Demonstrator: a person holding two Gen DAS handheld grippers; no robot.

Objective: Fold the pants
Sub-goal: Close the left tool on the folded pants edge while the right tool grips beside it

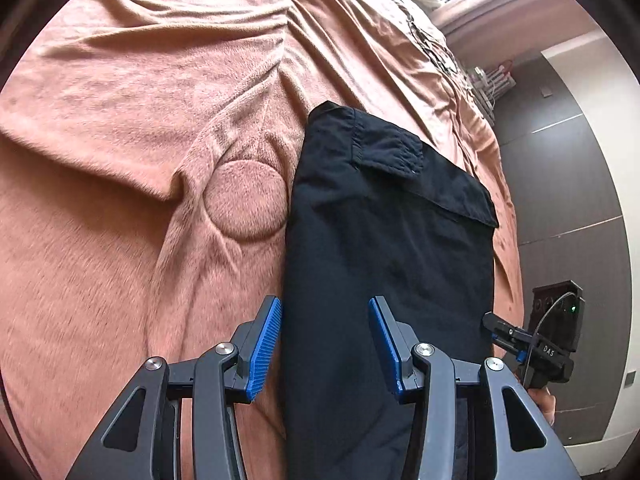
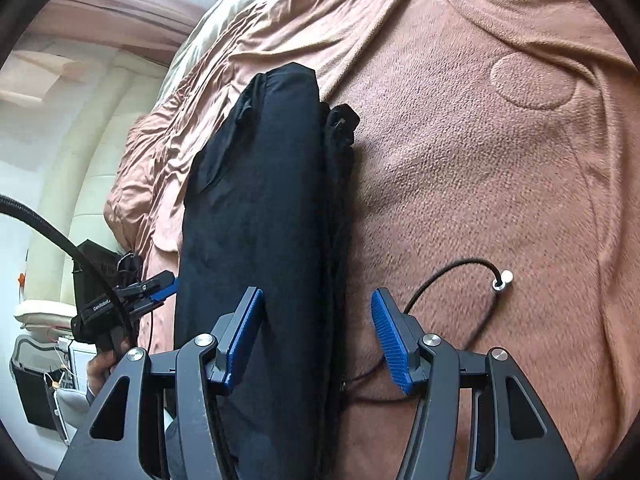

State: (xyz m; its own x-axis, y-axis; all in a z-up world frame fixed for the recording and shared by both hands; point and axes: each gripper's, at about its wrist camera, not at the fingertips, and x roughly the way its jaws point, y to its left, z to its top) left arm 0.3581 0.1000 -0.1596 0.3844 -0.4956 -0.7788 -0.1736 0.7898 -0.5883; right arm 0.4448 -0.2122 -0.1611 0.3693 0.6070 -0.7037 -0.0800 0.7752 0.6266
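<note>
I see the pants (image 1: 384,240) lying folded in a long strip on the bed (image 1: 120,200), long axis running from 6 to 12 o'clock ahead of both grippers. My left gripper (image 1: 325,344) and right gripper (image 2: 318,340) have fingers spread, pinching nothing, as far as I can tell. Each straddles a near edge, equally close.

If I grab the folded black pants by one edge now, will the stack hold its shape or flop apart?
Probably flops: the black pants are thin, soft cloth, and the layers at the stack's edge already look loose. The pocket flap may hang open. The fuzzy blanket likely drags on them if pushed.
</note>
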